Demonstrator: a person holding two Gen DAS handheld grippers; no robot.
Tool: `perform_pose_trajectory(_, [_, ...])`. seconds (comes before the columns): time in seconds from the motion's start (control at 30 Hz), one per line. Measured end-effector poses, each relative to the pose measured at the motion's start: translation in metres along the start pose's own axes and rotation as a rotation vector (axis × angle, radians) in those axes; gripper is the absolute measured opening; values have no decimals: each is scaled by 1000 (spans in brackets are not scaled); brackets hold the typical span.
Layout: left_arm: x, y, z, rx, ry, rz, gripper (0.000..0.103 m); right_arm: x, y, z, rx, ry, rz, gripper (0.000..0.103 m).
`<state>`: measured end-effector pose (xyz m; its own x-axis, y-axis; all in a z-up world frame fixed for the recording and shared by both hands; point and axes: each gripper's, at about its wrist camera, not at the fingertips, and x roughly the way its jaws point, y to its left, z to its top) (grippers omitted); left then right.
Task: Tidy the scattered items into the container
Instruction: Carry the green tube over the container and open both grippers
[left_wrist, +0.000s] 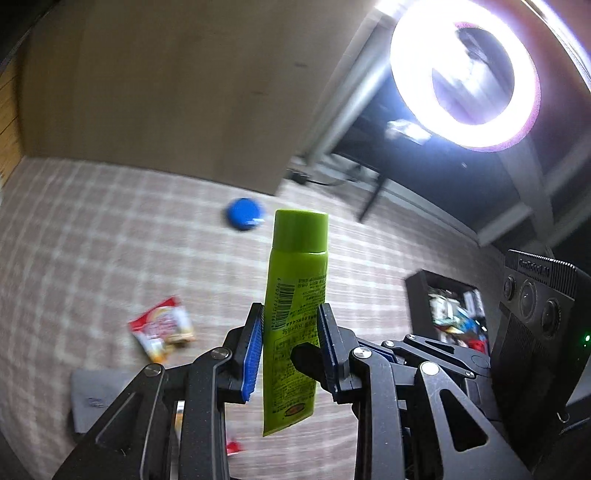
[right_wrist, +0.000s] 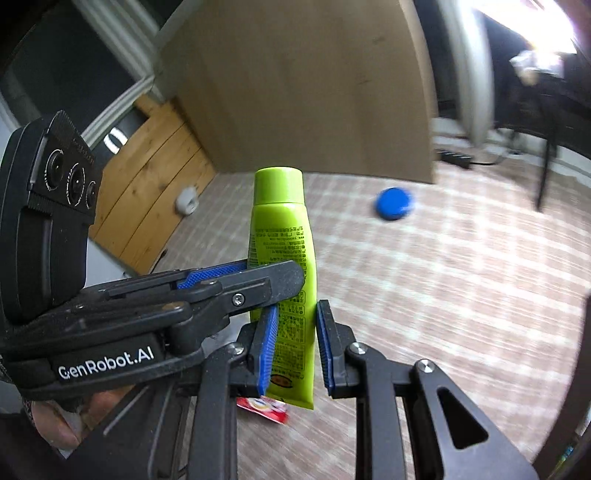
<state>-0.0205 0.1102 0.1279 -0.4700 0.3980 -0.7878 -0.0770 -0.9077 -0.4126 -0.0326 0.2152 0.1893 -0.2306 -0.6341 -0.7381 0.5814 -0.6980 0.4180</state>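
A lime-green tube (left_wrist: 295, 317) stands upright, cap up, above the checked cloth. My left gripper (left_wrist: 290, 332) is shut on the tube's middle. In the right wrist view the same tube (right_wrist: 282, 258) stands between my right gripper's (right_wrist: 295, 332) blue pads (right_wrist: 268, 343), which flank its lower half with a small gap on the right side. The left gripper's fingers (right_wrist: 258, 282) cross in from the left and pinch the tube higher up. The black container (left_wrist: 448, 310), holding several packets, is at the right. A blue round lid (left_wrist: 243, 213) and a red-white snack packet (left_wrist: 162, 326) lie on the cloth.
A cardboard panel (left_wrist: 166, 92) stands behind the cloth. A bright ring lamp (left_wrist: 465, 74) is at upper right. A grey pad (left_wrist: 96, 395) lies at lower left. A wooden board (right_wrist: 147, 192), a small white object (right_wrist: 186, 201) and a red packet (right_wrist: 264, 406) show in the right wrist view.
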Motion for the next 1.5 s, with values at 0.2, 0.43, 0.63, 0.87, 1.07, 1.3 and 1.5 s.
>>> perform_pose_trajectory(0.2, [26, -93, -4, 153, 53, -89, 27, -70, -53, -26, 116, -86, -95, 21])
perform_pose_trajectory(0.43, [59, -211, -27, 346, 138, -204, 27, -157, -117, -77, 270, -184, -240, 21])
perform_pose_trajectory(0.63, [76, -299, -59, 506, 182, -251, 25, -217, -152, -123, 381, -231, -350, 21])
perform_pose_trajectory(0.87, [77, -358, -98, 653, 200, -261, 23, -264, -172, -165, 455, -250, -447, 21])
perform_pose_trajectory(1.07, [67, -370, -105, 698, 164, -251, 24, -286, -174, -182, 498, -277, -523, 23])
perform_pose_trajectory(1.3, [64, -364, -104, 703, 148, -235, 24, -287, -175, -184, 508, -283, -525, 27])
perform_pose_trajectory(1.5, [60, -349, -95, 672, 142, -220, 27, -283, -172, -179, 498, -279, -522, 30])
